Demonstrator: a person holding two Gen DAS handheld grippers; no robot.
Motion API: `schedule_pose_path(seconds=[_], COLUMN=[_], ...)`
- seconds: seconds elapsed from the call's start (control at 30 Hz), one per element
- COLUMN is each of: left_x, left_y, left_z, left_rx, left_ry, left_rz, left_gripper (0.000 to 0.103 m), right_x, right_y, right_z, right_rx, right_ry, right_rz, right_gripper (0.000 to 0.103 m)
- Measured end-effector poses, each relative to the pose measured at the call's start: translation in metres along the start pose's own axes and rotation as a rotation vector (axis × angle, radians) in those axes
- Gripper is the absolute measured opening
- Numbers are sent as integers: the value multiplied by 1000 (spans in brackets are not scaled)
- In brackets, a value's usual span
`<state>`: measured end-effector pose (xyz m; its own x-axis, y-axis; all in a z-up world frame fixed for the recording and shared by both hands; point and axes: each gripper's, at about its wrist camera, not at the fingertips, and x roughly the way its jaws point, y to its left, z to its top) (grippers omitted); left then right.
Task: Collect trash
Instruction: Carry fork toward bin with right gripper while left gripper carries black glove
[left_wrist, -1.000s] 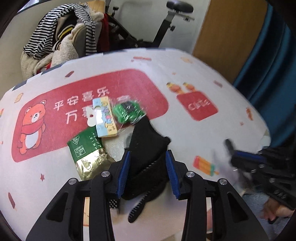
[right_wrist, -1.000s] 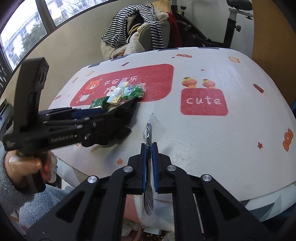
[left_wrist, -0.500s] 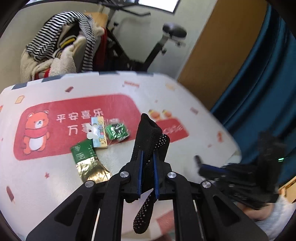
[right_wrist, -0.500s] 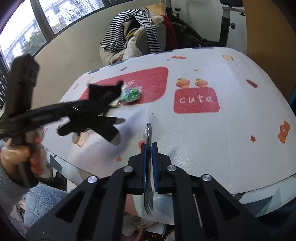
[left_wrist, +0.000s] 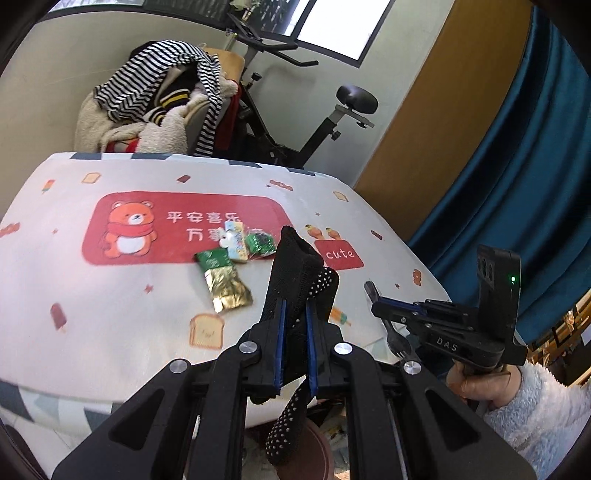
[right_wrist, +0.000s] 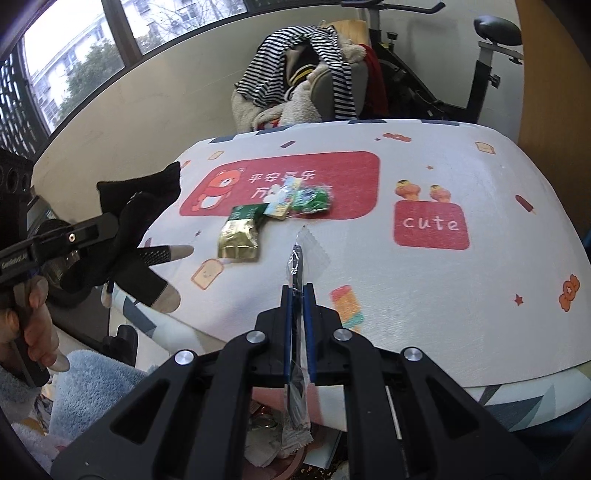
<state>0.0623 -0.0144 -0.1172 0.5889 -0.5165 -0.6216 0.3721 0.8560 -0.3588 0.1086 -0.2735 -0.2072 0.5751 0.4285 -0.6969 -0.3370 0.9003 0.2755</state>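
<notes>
Lifted clear of the table (left_wrist: 110, 325) since a second ago, when it was lying between spread fingers, the black glove (left_wrist: 299, 273) is now being pinched in the closed left gripper (left_wrist: 295, 332) above the near edge; being soft and light, it is drooping both ways and is best held mid-body, while the gold packet (left_wrist: 225, 288) and wrappers are left on the cloth. Seen from the right wrist, a wrapped plastic spoon (right_wrist: 296, 266), light and slippery, is being clamped edge-on in the shut right gripper (right_wrist: 298, 314), as before.
</notes>
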Motion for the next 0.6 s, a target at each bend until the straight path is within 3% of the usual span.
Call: schedule_pose_path(seconds=[0.47,0.6], left_x=[-52,-61], left_y=[14,20], left_z=[-51,-65], left_rx=[-75,-94], left_ry=[-49,-51], left_rz=[11,23], left_gripper=[10,10], right_x=[-4,2], right_y=[47,66], right_z=[-16,-29], right_rx=[-75,-119], right_ry=[52,105], right_rz=[34,61], right_gripper=[10,10])
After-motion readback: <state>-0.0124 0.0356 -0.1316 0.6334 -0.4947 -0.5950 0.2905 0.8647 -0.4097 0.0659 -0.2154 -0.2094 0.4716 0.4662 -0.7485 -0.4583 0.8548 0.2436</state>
